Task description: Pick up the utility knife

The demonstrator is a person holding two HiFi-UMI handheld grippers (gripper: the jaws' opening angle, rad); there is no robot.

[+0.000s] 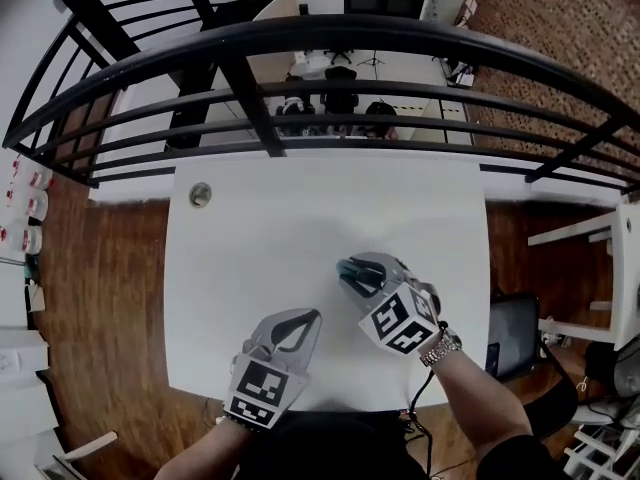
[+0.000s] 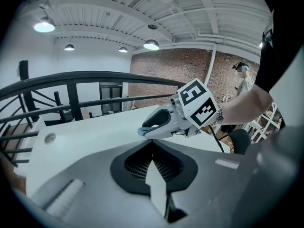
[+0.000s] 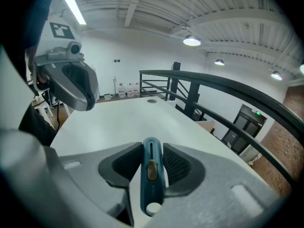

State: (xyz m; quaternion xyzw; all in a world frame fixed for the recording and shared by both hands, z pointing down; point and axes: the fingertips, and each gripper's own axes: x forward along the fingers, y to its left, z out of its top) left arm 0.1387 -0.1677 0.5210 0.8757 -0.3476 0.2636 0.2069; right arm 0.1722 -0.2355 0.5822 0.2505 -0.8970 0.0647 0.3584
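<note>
The teal utility knife (image 3: 151,175) with its brass slider lies lengthwise between the jaws of my right gripper (image 3: 151,156), which is shut on it and holds it off the white table (image 3: 128,122). In the head view the right gripper (image 1: 352,274) hangs over the table's right half with the knife's teal tip (image 1: 352,271) showing at its front. My left gripper (image 1: 308,318) is near the table's front edge, its jaws closed tip to tip with nothing between them. From the left gripper view, its own gripper (image 2: 153,144) points at the right gripper (image 2: 145,132) just ahead.
A round metal grommet (image 1: 200,195) sits in the table's (image 1: 260,228) far left corner. A black railing (image 1: 330,38) runs behind the table. A dark chair (image 1: 512,334) stands at the right. Wooden floor surrounds the table.
</note>
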